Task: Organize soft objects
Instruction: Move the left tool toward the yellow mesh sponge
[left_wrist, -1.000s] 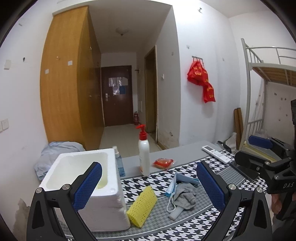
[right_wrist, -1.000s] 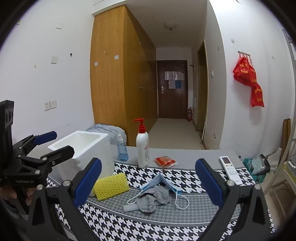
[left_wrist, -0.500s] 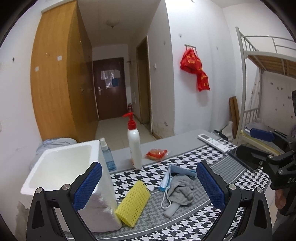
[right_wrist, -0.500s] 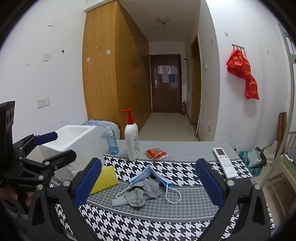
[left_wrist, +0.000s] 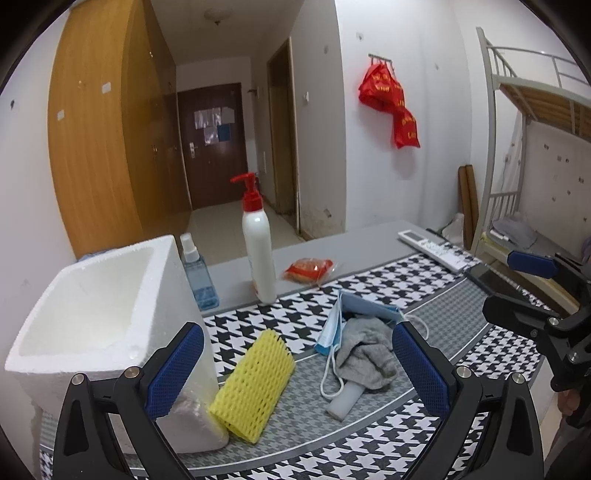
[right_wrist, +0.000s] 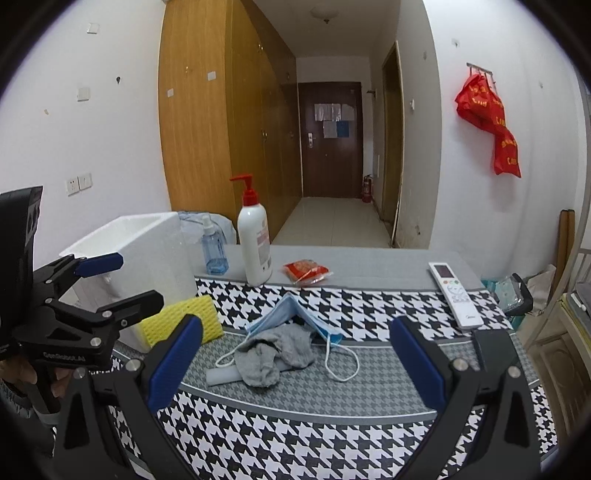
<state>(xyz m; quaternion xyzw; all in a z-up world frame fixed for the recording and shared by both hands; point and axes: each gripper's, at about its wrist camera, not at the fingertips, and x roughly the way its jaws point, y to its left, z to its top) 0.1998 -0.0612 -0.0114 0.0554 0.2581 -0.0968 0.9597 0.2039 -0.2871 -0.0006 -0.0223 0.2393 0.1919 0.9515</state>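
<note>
Both the left gripper (left_wrist: 295, 369) and right gripper (right_wrist: 295, 360) stood wide open, holding nothing. In the left view, the yellow foam net (left_wrist: 255, 384) lay at 6 o'clock touching the foam box (left_wrist: 92, 314); the grey cloth (left_wrist: 365, 350) covered what looked like a white foam piece (left_wrist: 345, 400), the face mask (left_wrist: 354, 314) just behind.

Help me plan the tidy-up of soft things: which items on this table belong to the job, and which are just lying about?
Belongs to the job:
yellow foam net
grey cloth
blue face mask
white foam piece
white foam box, the likely container

Just lying about:
pump bottle
blue spray bottle
red snack packet
remote control
</note>
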